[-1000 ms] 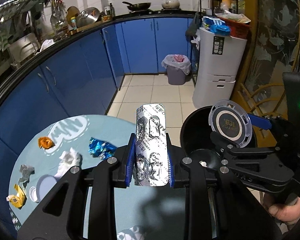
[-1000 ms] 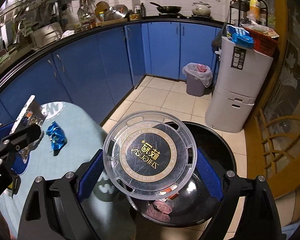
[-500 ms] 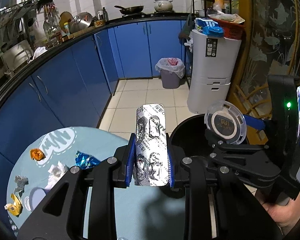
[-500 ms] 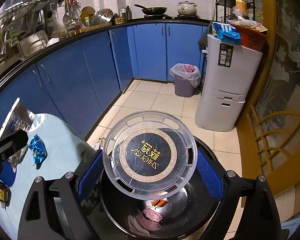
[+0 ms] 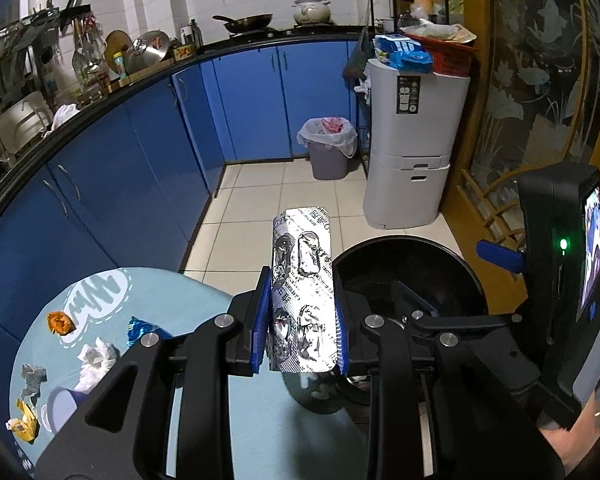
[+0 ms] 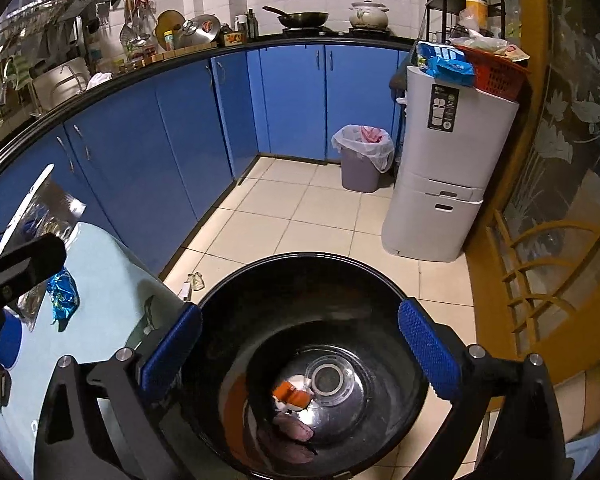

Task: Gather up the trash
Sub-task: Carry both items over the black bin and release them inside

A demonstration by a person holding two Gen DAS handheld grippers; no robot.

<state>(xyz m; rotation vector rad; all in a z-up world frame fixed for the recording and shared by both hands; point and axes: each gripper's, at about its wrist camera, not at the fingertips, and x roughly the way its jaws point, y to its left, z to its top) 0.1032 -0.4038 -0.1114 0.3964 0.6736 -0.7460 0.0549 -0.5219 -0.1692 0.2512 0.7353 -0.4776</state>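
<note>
My left gripper (image 5: 302, 330) pinches a silver blister pack (image 5: 303, 292) between its blue fingers (image 5: 260, 326); the pack stands upright and juts out past the tips toward twelve o'clock. My right gripper (image 6: 300, 344) hangs over the black bin (image 6: 300, 276), its fingers (image 6: 426, 350) opening, spread wide with nothing between them. Down in the bin's bottom lies a clear round lid (image 6: 328, 378), with an orange scrap (image 6: 286, 392) just beside it at nine o'clock and something pinkish at about seven. In the left wrist view the bin (image 5: 412, 256) sits at about three o'clock of the pack, just off the edge of the light blue desk (image 5: 204, 292). More trash lies on the desk at my eight to nine o'clock: a blue foil wrapper (image 5: 140, 330), a white crumpled tissue (image 5: 96, 364), an orange wad (image 5: 59, 322), a grey scrap (image 5: 32, 378) and a yellow wrapper (image 5: 25, 424). A small grey bin with a white liner (image 5: 328, 148) stands on the tiled floor at twelve o'clock, well apart.
</note>
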